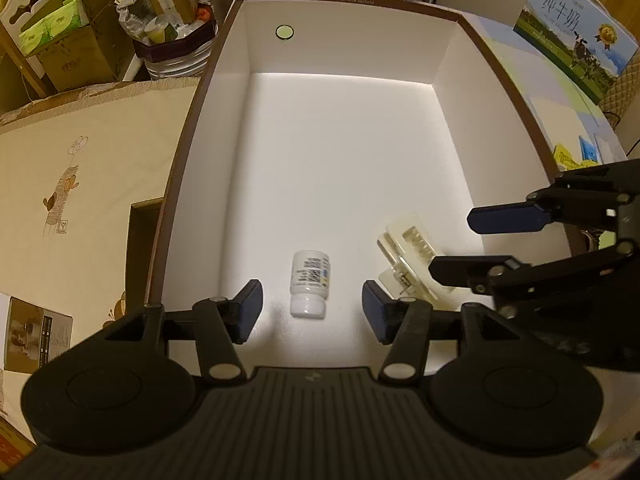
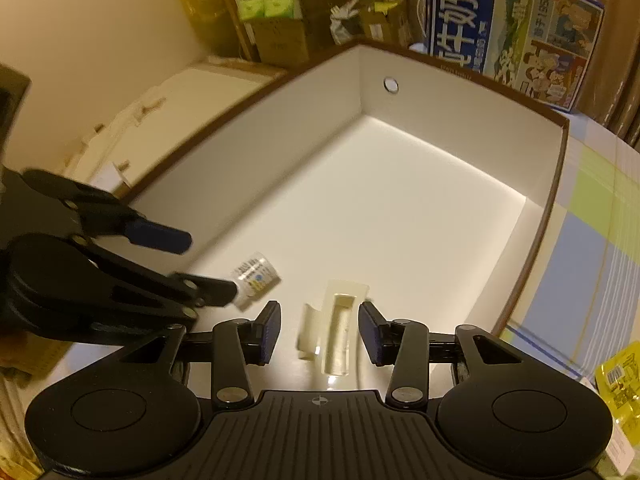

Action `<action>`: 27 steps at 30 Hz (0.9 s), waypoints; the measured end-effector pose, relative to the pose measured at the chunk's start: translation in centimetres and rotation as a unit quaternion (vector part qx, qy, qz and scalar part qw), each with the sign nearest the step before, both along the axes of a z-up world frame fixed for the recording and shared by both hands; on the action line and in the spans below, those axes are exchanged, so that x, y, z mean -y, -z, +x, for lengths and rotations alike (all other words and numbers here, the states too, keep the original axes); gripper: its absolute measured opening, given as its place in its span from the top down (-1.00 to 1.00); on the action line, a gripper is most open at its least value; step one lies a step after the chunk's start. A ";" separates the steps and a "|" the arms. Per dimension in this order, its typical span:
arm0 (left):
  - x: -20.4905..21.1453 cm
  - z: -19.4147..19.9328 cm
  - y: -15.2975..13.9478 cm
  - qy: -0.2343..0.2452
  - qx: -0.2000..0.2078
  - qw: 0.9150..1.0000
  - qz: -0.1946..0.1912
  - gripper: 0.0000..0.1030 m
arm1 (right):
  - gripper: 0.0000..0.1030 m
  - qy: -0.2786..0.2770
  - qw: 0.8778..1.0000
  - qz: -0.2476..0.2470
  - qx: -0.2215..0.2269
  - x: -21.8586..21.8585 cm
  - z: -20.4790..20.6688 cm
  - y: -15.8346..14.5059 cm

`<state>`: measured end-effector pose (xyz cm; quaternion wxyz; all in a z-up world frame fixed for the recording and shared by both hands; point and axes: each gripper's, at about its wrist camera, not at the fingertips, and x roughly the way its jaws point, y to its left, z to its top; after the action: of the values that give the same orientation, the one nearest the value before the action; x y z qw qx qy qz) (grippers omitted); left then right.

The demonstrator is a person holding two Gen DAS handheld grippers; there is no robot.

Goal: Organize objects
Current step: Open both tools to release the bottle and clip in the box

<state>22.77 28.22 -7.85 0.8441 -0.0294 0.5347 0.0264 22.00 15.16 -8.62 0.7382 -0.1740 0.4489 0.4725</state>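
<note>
A white box with a brown rim [image 1: 192,120] holds two things near its front wall. A small white pill bottle [image 1: 309,282] lies on its side on the box floor. My left gripper [image 1: 312,312] is open just above it, one pad on each side, not touching. A translucent cream hair clip [image 1: 408,260] lies to the right of the bottle. In the right wrist view my right gripper [image 2: 319,332] is open around the clip [image 2: 338,328], apart from it. The bottle [image 2: 256,276] and box wall [image 2: 460,96] show there too.
Cardboard cartons with green packs [image 1: 68,28] and a milk carton [image 1: 576,36] stand behind and beside the box. A cream embroidered cloth [image 1: 80,184] lies to the left. A striped tablecloth [image 2: 592,240] and a yellow packet [image 2: 620,380] are on the right.
</note>
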 end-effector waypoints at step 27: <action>4.3 -6.8 -5.9 -0.040 0.060 0.997 -0.003 -0.55 | 0.04 0.065 0.995 0.069 -0.010 10.7 -4.3 -7.1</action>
<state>15.99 23.92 -1.96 0.8731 -0.0546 0.4811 0.0571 17.73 4.49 -1.54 0.7730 -0.0882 0.4332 0.4550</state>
